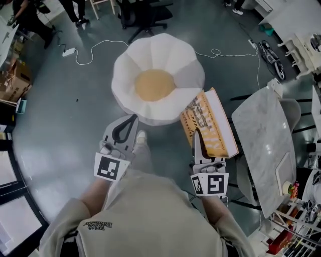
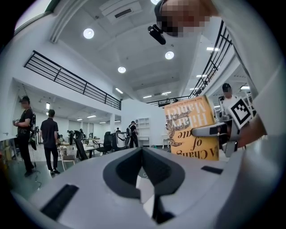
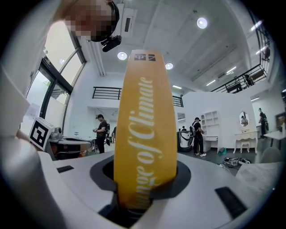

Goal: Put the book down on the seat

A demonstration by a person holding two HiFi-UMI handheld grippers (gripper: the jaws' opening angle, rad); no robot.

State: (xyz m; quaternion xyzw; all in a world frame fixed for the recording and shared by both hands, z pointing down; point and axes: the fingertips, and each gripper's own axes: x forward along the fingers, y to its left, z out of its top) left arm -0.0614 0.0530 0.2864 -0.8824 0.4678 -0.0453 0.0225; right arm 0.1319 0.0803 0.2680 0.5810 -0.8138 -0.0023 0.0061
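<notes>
A yellow book with white lettering is held up in the air, with my right gripper shut on its lower end. In the right gripper view its spine rises straight up from between the jaws. The seat, a round white petal-shaped chair with a tan cushion, stands on the floor just ahead and left of the book. My left gripper hangs near the seat's front edge, shut and empty. In the left gripper view the book and the right gripper show at the right.
A grey marble table stands close on the right, with a shelf of small items behind it. White cables lie on the floor beyond the seat. A black office chair and standing people are farther off.
</notes>
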